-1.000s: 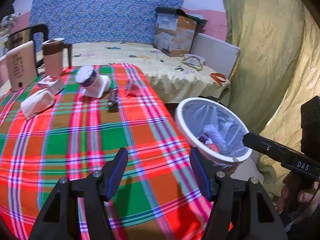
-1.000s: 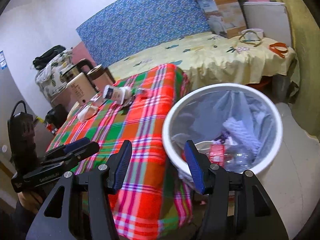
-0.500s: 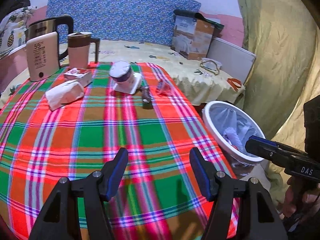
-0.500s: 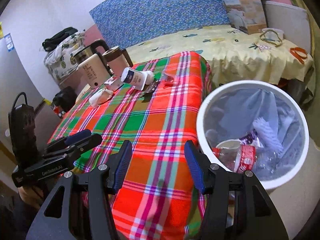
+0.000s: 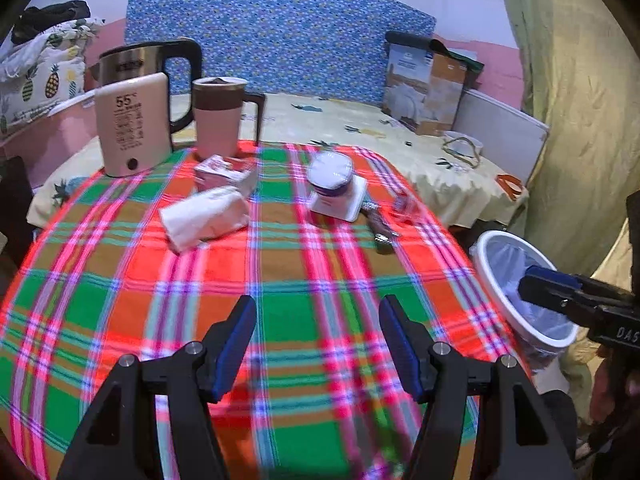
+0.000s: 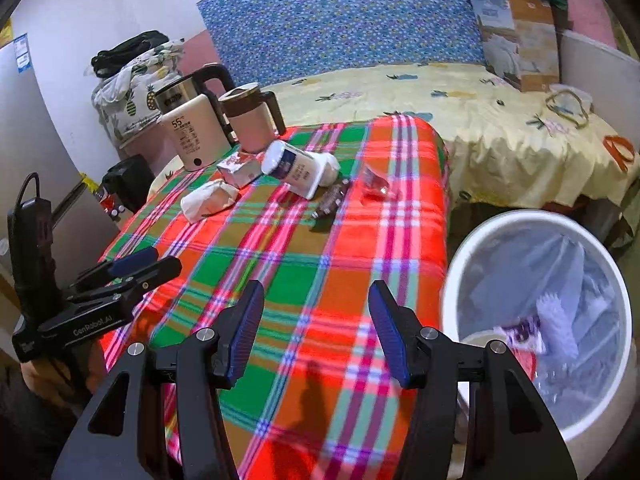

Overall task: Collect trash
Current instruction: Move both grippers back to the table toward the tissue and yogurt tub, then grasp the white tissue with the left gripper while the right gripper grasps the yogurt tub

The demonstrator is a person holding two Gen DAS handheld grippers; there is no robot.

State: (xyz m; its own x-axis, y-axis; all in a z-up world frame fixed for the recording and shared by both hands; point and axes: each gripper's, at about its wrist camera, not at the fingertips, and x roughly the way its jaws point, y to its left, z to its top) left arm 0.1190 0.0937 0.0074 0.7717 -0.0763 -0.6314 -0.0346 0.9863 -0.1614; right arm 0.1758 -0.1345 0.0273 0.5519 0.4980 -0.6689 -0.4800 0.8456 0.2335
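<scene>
Both grippers hover open and empty over the near part of a red and green plaid tablecloth [image 5: 304,280]. My left gripper [image 5: 316,320] faces the litter at the far end: a crumpled white tissue [image 5: 206,216], a small pink carton [image 5: 224,174], a white bottle lying on its side [image 5: 334,188], a dark wrapper [image 5: 380,228] and a clear plastic piece [image 5: 404,204]. My right gripper [image 6: 316,312] is over the table's right part, beside the white lined bin [image 6: 520,216], which holds trash. The same bottle [image 6: 298,168] and tissue [image 6: 208,200] lie well ahead of it.
A steel kettle [image 5: 132,120] and a brown-lidded jug [image 5: 218,120] stand at the table's far left. A bed with a yellow sheet [image 6: 500,128] and a cardboard box [image 6: 516,36] lies behind. The bin [image 5: 492,248] stands on the floor off the table's right edge, by a yellow curtain [image 5: 580,120].
Both views have swung left, away from the bin and onto the table. The bin has slid toward the right edge of each view. Both grippers remain open and empty.
</scene>
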